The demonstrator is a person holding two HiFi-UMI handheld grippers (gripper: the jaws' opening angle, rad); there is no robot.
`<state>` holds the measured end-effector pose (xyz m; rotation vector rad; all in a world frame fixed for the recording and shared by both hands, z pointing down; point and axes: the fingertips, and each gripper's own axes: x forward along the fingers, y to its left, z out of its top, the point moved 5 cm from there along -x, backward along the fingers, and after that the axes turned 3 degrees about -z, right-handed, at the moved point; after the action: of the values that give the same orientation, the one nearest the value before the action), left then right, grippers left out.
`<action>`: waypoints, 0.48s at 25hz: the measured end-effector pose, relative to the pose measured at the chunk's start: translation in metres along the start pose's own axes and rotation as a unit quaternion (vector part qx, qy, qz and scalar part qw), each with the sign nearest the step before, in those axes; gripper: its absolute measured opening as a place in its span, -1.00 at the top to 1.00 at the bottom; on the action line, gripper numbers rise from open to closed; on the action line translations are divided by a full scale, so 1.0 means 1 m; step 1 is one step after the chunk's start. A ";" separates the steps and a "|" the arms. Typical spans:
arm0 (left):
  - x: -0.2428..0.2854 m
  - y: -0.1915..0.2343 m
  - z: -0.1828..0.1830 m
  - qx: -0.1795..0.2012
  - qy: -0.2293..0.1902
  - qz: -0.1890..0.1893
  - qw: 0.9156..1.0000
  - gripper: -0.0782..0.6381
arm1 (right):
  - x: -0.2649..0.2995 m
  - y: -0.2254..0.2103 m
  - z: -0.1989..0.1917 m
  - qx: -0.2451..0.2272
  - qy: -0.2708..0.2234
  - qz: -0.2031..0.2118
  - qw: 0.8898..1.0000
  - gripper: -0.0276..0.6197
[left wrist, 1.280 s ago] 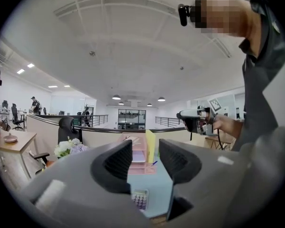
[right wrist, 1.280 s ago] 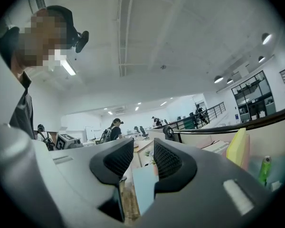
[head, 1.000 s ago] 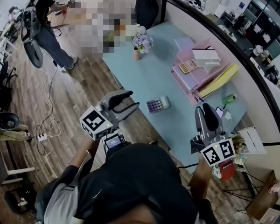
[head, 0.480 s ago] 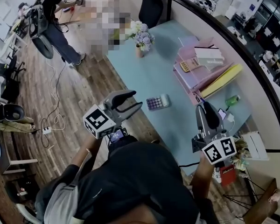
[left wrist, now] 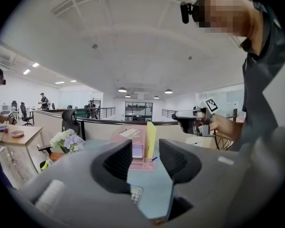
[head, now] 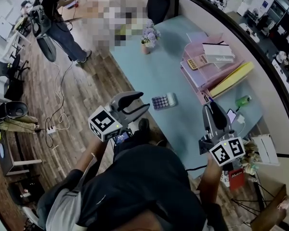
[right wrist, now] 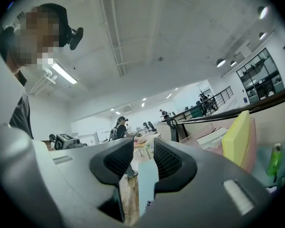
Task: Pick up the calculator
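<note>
Calculator lies on the table just beyond my left gripper; it and my right gripper gape empty.

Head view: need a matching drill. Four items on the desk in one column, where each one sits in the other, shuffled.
Items:
1 purple calculator
2 flowers
3 green bottle
4 yellow folder

Places:
A far corner of the desk
B upright at the pink tray
C near the desk's front edge
D on the desk, right of the tray

Pairs: 1-C, 2-A, 3-D, 4-B
</note>
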<state>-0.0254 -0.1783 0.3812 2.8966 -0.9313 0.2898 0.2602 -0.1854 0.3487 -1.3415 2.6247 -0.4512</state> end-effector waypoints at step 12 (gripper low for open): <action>0.039 0.030 -0.046 -0.050 0.024 -0.023 0.998 0.15 | 0.027 -0.015 -0.026 0.015 0.043 -0.018 0.999 0.56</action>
<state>-0.0191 -0.2181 0.4347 2.8023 -0.8445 0.2978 0.2481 -0.2107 0.3779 -1.3926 2.6551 -0.5635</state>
